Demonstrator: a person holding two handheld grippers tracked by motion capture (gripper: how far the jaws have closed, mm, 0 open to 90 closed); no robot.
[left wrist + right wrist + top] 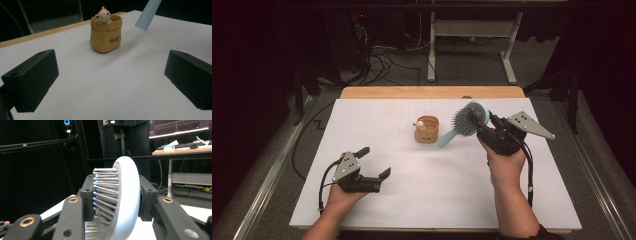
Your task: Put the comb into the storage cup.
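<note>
Right gripper (476, 121) clamped across the head of the pale blue hairbrush (464, 124), bristles pressed against one jaw, back against the other; brush lifted off the white table (522, 200), long axis slanting down and left, handle tip just right of the tan bear pouch (427, 129). Pouch stands upright, mouth up, mid-table toward the far edge. Left gripper (374, 161), jaws wide and empty, rests near-left, well apart, so the right hand is nearer; likely handle goes into pouch.

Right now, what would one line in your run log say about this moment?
right gripper: shut on hairbrush head, handle angled down beside pouch | left gripper: open, empty, near table | bear pouch: upright, mid-table
</note>
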